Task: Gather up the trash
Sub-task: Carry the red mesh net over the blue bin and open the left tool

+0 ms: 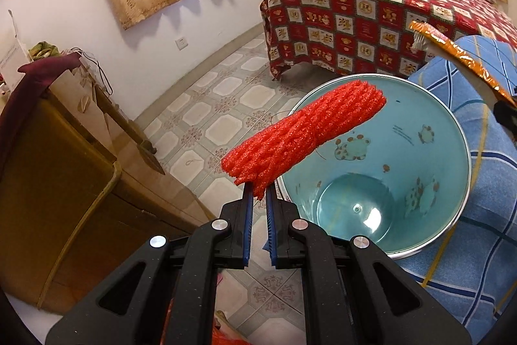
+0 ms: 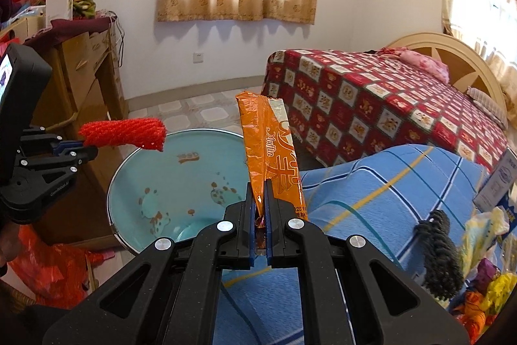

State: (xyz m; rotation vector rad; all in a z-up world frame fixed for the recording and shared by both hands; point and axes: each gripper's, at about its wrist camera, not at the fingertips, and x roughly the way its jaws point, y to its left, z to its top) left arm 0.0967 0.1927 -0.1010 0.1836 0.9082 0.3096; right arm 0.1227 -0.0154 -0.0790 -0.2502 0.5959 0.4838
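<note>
My left gripper [image 1: 259, 193] is shut on a red foam net sleeve [image 1: 303, 131] and holds it over the rim of a light blue bin [image 1: 420, 151]. The bin is open and looks empty inside. In the right wrist view the left gripper [image 2: 84, 146] shows at the left with the red sleeve [image 2: 124, 133] over the bin [image 2: 181, 180]. My right gripper [image 2: 260, 193] is shut on an orange snack wrapper [image 2: 271, 157], held upright beside the bin's right rim. The wrapper also shows in the left wrist view [image 1: 458, 54].
A blue plaid blanket [image 2: 387, 183] lies right of the bin, with a black foam net [image 2: 439, 254], a carton [image 2: 501, 183] and several coloured wrappers [image 2: 484, 296] on it. A wooden cabinet [image 1: 64, 167] stands at the left. A bed [image 2: 371, 105] with a red cover stands behind. A red plastic bag [image 2: 58, 267] lies on the floor.
</note>
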